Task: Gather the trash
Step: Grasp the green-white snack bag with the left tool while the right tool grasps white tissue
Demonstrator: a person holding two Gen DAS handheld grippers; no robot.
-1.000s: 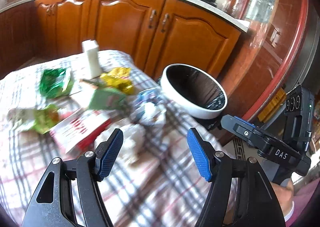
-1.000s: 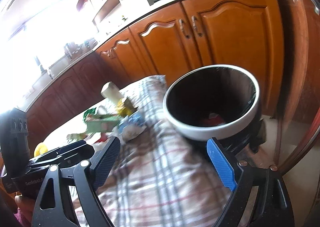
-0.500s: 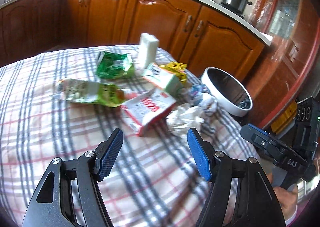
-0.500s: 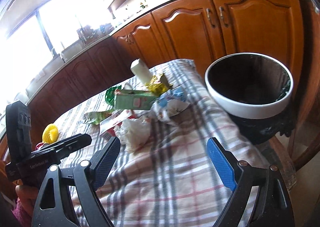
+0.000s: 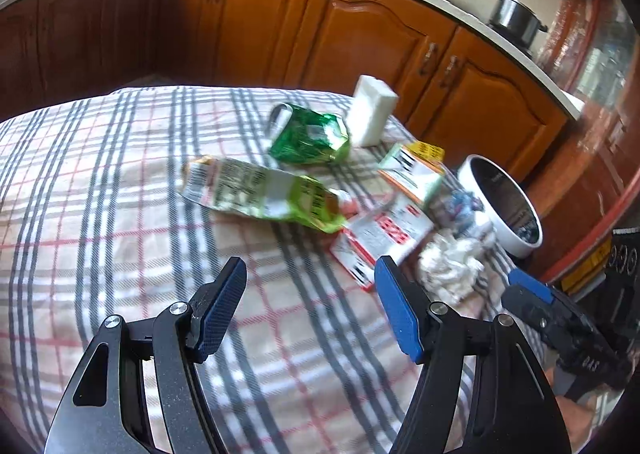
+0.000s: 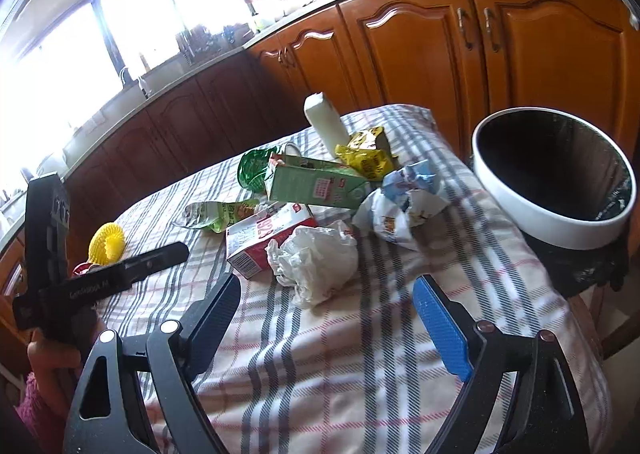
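Trash lies on a plaid tablecloth (image 5: 100, 214): a light-green wrapper (image 5: 260, 194), a dark-green bag (image 5: 308, 134), a red-and-white carton (image 5: 380, 238) (image 6: 264, 238), a green carton (image 6: 316, 186), a crumpled white tissue (image 6: 316, 258) (image 5: 448, 266) and a blue-white wrapper (image 6: 404, 206). A white-rimmed bin (image 6: 552, 174) (image 5: 500, 202) stands off the table's right edge. My left gripper (image 5: 312, 306) is open and empty above the cloth, short of the pile. My right gripper (image 6: 328, 318) is open and empty just before the tissue.
A white box (image 5: 372, 114) stands upright behind the pile. A yellow wrapper (image 6: 364, 158) lies by it. A yellow mesh ball (image 6: 106, 242) sits at the table's left edge. Wooden kitchen cabinets (image 5: 360, 30) curve behind the table, with a pot (image 5: 516, 18) on the counter.
Both grippers have pulled back from the bin and swung left toward the trash pile. More of the table shows. Both stay open and empty.
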